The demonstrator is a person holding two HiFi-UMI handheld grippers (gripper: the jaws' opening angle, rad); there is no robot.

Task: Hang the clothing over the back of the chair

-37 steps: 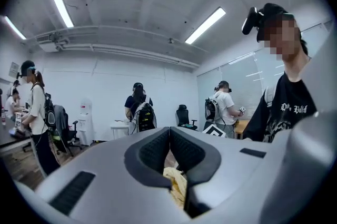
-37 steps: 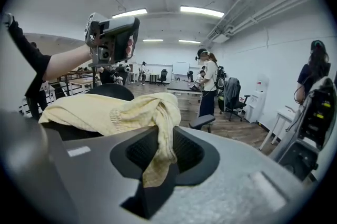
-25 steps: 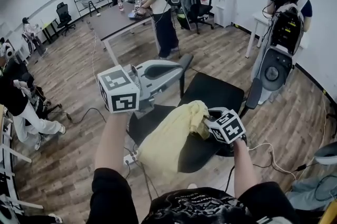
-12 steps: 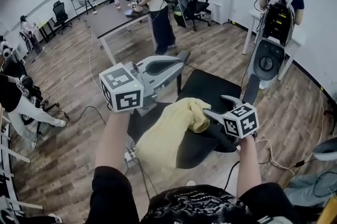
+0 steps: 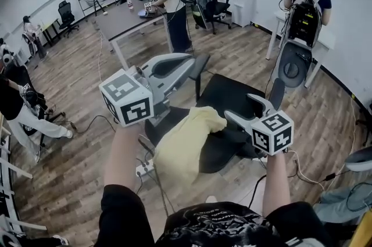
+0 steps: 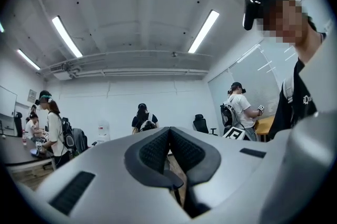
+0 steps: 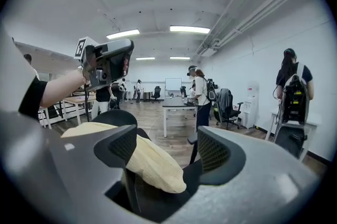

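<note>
The yellow clothing [image 5: 185, 144] lies draped over the black chair's back [image 5: 216, 150], nearest me; it also shows in the right gripper view [image 7: 150, 165]. My right gripper [image 5: 244, 110] hovers above and just right of it, open. Its jaws have just been opening and nothing is between the pads [image 7: 213, 152]. My left gripper [image 5: 189, 64] is held level over the chair's left side, shut on nothing, with its pads [image 6: 158, 150] pressed together. The right gripper view also shows the left gripper [image 7: 108, 62] up at the left.
The chair's armrests [image 5: 277, 95] point away from me over its seat [image 5: 232, 97]. A power strip [image 5: 145, 168] and cables lie on the wood floor at the left. A table [image 5: 125, 19], other chairs and several standing people fill the room beyond.
The right gripper let go of the yellow clothing, opened wide and rose to the right. The left gripper lifted a little. The clothing stays over the chair back.
</note>
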